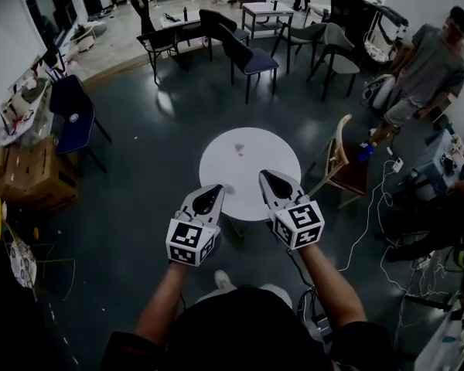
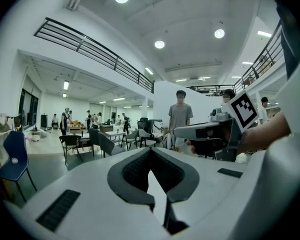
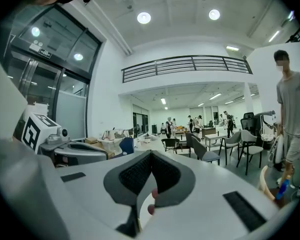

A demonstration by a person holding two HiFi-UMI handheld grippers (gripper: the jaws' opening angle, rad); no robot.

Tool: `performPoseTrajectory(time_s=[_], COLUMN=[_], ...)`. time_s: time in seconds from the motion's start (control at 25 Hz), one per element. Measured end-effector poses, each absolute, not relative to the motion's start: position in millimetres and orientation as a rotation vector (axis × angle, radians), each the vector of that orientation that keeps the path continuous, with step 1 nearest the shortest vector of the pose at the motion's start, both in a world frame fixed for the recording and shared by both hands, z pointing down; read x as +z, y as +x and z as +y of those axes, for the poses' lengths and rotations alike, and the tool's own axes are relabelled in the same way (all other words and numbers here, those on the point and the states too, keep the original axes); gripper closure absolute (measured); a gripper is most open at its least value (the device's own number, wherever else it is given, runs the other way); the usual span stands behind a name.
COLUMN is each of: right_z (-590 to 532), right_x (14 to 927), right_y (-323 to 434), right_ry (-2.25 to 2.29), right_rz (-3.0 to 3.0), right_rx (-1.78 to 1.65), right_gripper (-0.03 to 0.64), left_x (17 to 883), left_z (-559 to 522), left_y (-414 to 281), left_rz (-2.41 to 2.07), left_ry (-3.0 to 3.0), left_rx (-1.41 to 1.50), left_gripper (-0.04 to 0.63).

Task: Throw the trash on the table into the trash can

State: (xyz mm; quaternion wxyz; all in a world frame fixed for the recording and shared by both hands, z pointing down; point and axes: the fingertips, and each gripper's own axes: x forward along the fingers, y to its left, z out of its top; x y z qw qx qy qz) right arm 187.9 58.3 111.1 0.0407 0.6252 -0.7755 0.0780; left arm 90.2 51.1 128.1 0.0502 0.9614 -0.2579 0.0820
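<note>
A round white table (image 1: 216, 168) stands on the dark floor in the head view. A small greyish scrap of trash (image 1: 240, 148) lies on its far half. My left gripper (image 1: 211, 194) hovers at the table's near-left edge, jaws shut and empty. My right gripper (image 1: 274, 180) reaches over the near-right edge, also shut with nothing held. In the left gripper view the pads (image 2: 135, 171) meet at the tip, and the right gripper (image 2: 210, 131) shows beside them. In the right gripper view the pads (image 3: 137, 174) are together; small reddish spots (image 3: 153, 194) show through the gap below, and I cannot tell what they are.
A wooden chair (image 1: 344, 161) stands just right of the table, with cables (image 1: 371, 215) on the floor near it. A person (image 1: 429, 68) stands at the right. A blue chair (image 1: 73, 114) and cardboard boxes (image 1: 31, 176) are at the left. Dark chairs (image 1: 247, 56) stand beyond the table.
</note>
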Motion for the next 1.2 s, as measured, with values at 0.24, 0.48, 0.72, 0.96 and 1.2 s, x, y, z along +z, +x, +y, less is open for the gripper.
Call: performPoseTrajectory(time_s=[0.24,0.48,0.72,0.96,1.2], right_z=[39.5,28.4,1.5,-18.6,-34.6], right_x=[134.1,168.5,216.2,283.4,336.1], right_y=[186.9,200.2,228.1,242.1,263.9], right_ry=[1.923,1.921,1.878,1.781,1.764], right_rz=[-2.322,-2.286,-2.272,-2.241,-2.209], right_rx=[0.28,0.337,0.441,0.582,0.671], right_gripper=[0.598,0.598,0.598,0.598,0.598], left_x=[153.9,193.8,235.8,295.8,347.7], left_z=[25.1,12.4,-17.7,-40.2,-52.7], left_y=[81.6,85.8,110.7,129.0,153.2], left_rz=[-0.791,-0.808,-0.835,-0.859,-0.838], left_ry=[2.887,2.837,2.769,2.674,2.64], left_rx=[0.267,0.299,0.354,0.45,0.491], left_gripper=[0.588,0.588,0.588,0.588,0.588])
